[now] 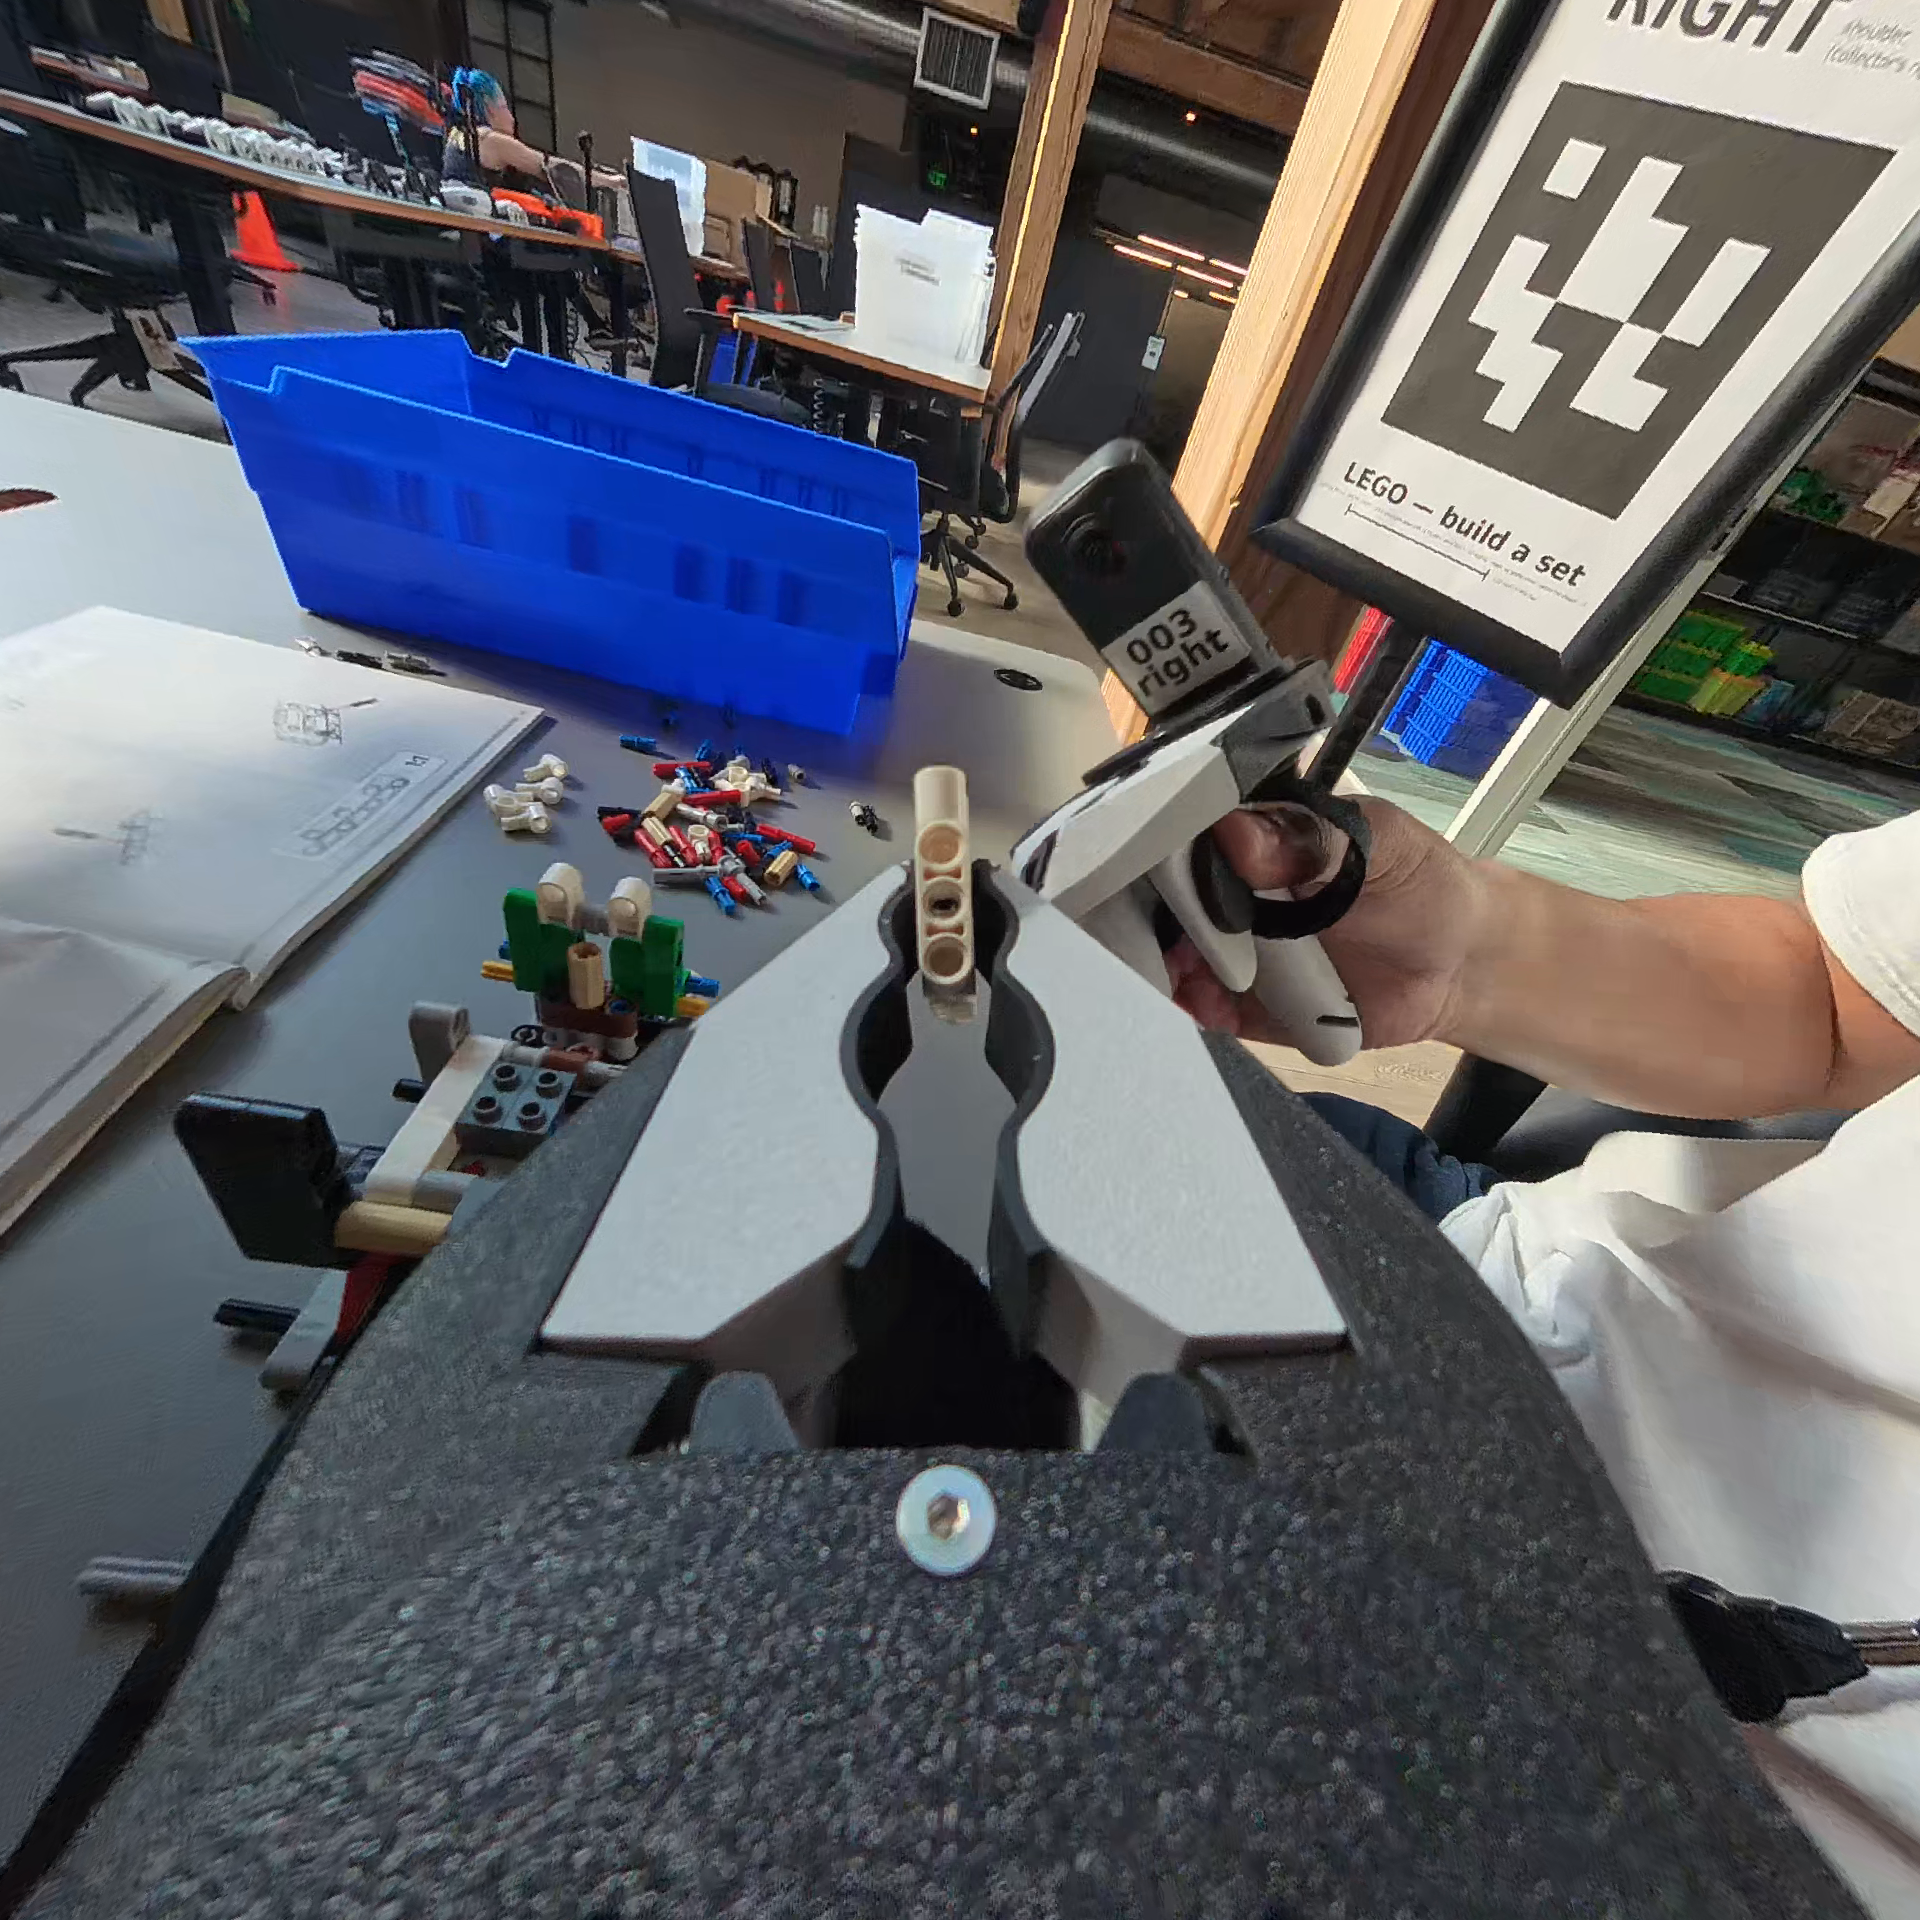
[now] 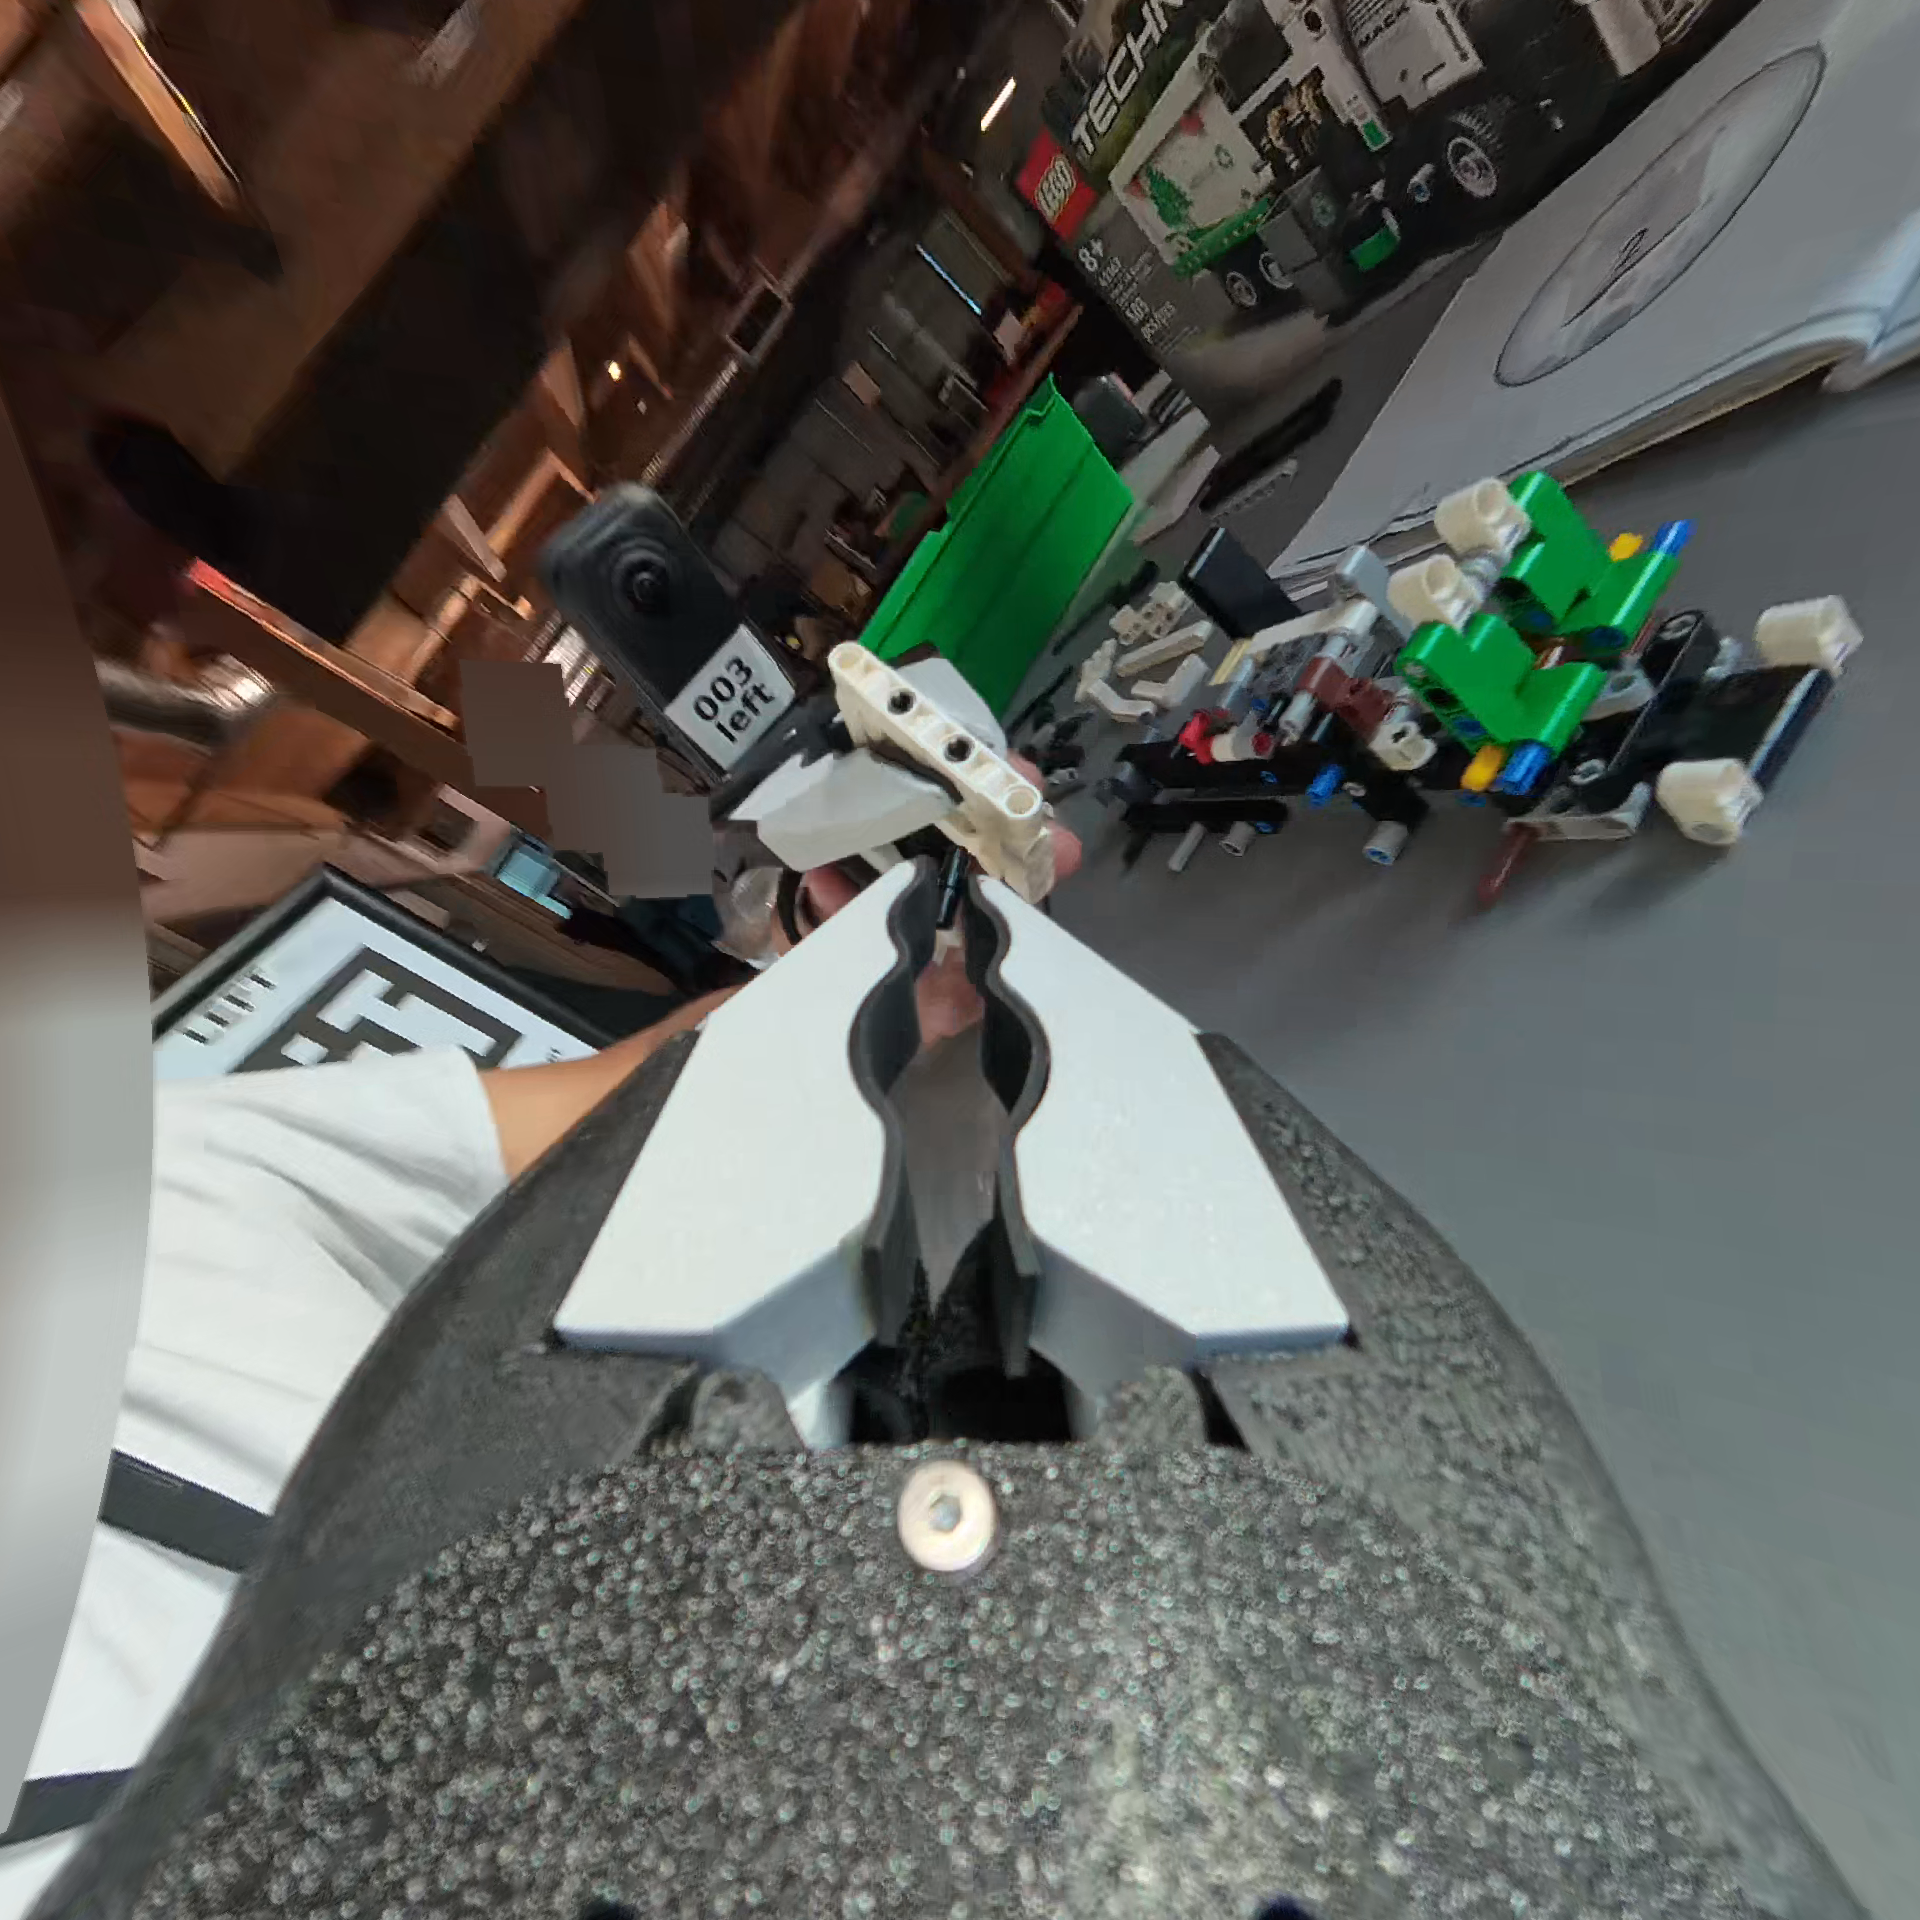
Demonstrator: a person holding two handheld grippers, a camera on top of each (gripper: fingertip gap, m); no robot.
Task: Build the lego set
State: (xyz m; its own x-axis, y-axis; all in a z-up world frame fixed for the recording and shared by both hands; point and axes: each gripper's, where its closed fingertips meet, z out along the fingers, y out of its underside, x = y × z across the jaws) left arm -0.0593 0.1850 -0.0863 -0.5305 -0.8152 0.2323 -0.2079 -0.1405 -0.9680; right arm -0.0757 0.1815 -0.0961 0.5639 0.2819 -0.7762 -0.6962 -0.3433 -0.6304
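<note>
Left fingers: your left gripper (image 1: 943,914) is clamped on a cream holed beam (image 1: 941,883), both pads pressed against its sides, the beam standing upright above the fingertips.
Left view, surface: you work over a grey table (image 1: 125,1247); an open instruction booklet (image 1: 208,790) lies at the left, a heap of small red, blue and tan pins (image 1: 717,831) lies beyond the tips, and a part-built model with green pieces (image 1: 582,966) sits just left of the fingers.
Left view, container: a blue bin (image 1: 582,520) stands at the far side of the table (its inside is hidden from you here).
Left view, room: long workbenches and office chairs fill the back; a framed sign with a black-and-white marker (image 1: 1621,312) stands at the right, near your right hand (image 1: 1340,935) on the other gripper's grip.
Right fingers: your right gripper (image 2: 951,894) is pinched on a small black pin (image 2: 948,883), its tip just beside the underside of the cream beam (image 2: 951,758) held in the other gripper.
Right view, surface: the same grey table (image 2: 1455,1143), tilted in this view, carries the model (image 2: 1507,665) and loose pale parts.
Right view, container: a green bin (image 2: 1018,540) and a printed set box (image 2: 1247,177) stand at the far edge; the bin's contents cannot be seen.
</note>
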